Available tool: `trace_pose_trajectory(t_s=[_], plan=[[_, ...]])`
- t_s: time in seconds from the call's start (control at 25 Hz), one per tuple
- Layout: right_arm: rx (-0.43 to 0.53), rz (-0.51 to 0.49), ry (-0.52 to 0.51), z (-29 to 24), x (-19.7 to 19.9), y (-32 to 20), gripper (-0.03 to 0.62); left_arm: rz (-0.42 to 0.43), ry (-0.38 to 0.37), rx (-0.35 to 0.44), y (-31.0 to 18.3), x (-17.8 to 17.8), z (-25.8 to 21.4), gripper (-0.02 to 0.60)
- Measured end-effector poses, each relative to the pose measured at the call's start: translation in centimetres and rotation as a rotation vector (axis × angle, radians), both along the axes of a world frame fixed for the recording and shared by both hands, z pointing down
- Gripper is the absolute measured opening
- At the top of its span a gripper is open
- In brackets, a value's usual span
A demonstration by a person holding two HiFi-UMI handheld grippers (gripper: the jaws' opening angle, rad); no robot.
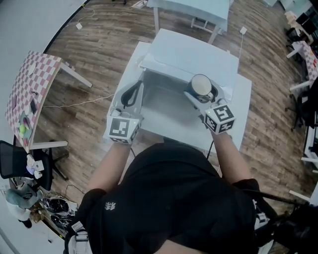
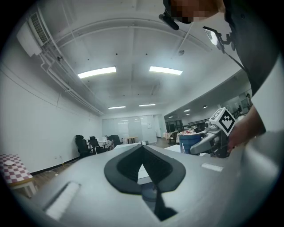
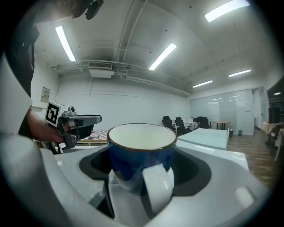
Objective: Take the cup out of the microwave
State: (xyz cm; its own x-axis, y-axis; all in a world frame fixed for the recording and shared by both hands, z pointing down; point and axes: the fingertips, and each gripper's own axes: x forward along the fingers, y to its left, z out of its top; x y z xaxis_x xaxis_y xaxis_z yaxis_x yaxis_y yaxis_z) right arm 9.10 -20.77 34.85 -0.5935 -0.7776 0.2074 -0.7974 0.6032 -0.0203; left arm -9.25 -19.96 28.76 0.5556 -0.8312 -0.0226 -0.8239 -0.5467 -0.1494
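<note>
A blue cup (image 1: 201, 86) with a white inside is held in my right gripper (image 1: 198, 94), just in front of the right part of the white microwave (image 1: 194, 53). In the right gripper view the cup (image 3: 141, 153) stands upright between the jaws, its white handle (image 3: 158, 187) toward the camera. My left gripper (image 1: 130, 93) hovers at the microwave's left front corner, its black jaws together with nothing in them. In the left gripper view the left gripper (image 2: 142, 153) points up and across, and the right gripper (image 2: 212, 138) with the cup (image 2: 190, 142) shows at the right.
The microwave stands on a white table (image 1: 242, 101). A pink checkered table (image 1: 30, 92) is at the left, another white table (image 1: 191, 10) beyond, an office chair (image 1: 15, 161) at lower left, and chairs and tables along the right edge. The floor is wood.
</note>
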Motion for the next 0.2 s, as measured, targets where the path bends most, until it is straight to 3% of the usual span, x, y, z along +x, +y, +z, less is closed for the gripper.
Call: trace_pose_trajectory(t_s=[0.2], plan=[[0.001, 0.008, 0.004, -0.23, -0.03, 0.79, 0.394, 0.007, 0.002, -0.005, 0.63, -0.03, -0.46, 0.002]])
